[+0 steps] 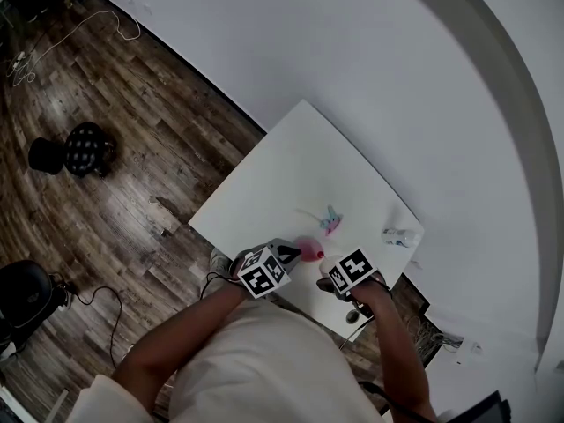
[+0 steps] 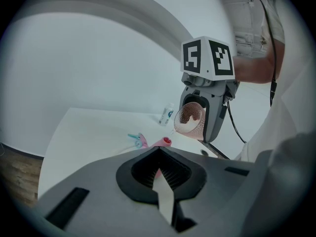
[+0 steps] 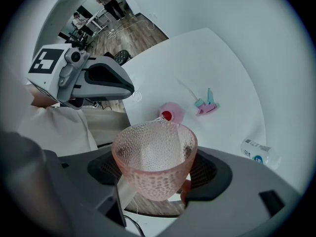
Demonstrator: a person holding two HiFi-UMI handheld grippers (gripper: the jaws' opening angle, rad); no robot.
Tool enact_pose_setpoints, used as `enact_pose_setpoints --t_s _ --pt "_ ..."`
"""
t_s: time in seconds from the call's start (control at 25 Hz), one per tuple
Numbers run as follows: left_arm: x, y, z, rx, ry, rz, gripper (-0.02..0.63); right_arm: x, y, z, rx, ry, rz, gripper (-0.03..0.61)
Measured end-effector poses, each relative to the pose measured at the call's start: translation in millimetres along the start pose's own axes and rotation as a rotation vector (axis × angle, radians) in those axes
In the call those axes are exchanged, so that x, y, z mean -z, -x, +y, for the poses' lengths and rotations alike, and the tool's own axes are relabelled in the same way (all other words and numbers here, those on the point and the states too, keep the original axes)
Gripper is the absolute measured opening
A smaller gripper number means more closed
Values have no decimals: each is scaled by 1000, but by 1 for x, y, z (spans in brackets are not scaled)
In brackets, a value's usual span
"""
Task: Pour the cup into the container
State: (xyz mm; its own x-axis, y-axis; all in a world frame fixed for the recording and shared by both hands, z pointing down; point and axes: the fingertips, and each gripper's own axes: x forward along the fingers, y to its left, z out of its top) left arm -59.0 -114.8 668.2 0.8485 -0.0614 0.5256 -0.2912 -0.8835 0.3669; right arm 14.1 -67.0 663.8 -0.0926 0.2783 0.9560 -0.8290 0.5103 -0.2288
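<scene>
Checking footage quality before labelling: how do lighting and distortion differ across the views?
Head view: dim, low contrast. Left gripper view: heavy fisheye, dark circular border, cup small but clear. Right gripper view: brighter, same border, cup fills the middle.

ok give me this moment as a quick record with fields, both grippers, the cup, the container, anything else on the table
right gripper: closed on the pink dimpled cup, pointing steeply down
cup state: tipped, lip just above the red mouth of the pink bottle; a thin stream seems to run in
left gripper: shut, the pink bottle between its jaws
also on the white table: teal and pink sprayer head with its tube; small clear bottle lying on its side near the edge
</scene>
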Motion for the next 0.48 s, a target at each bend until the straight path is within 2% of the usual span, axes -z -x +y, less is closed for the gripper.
enact_pose_setpoints --t_s 0.48 --pt "-3 0 2 -3 7 -9 11 1 0 -3 -13 1 41 383"
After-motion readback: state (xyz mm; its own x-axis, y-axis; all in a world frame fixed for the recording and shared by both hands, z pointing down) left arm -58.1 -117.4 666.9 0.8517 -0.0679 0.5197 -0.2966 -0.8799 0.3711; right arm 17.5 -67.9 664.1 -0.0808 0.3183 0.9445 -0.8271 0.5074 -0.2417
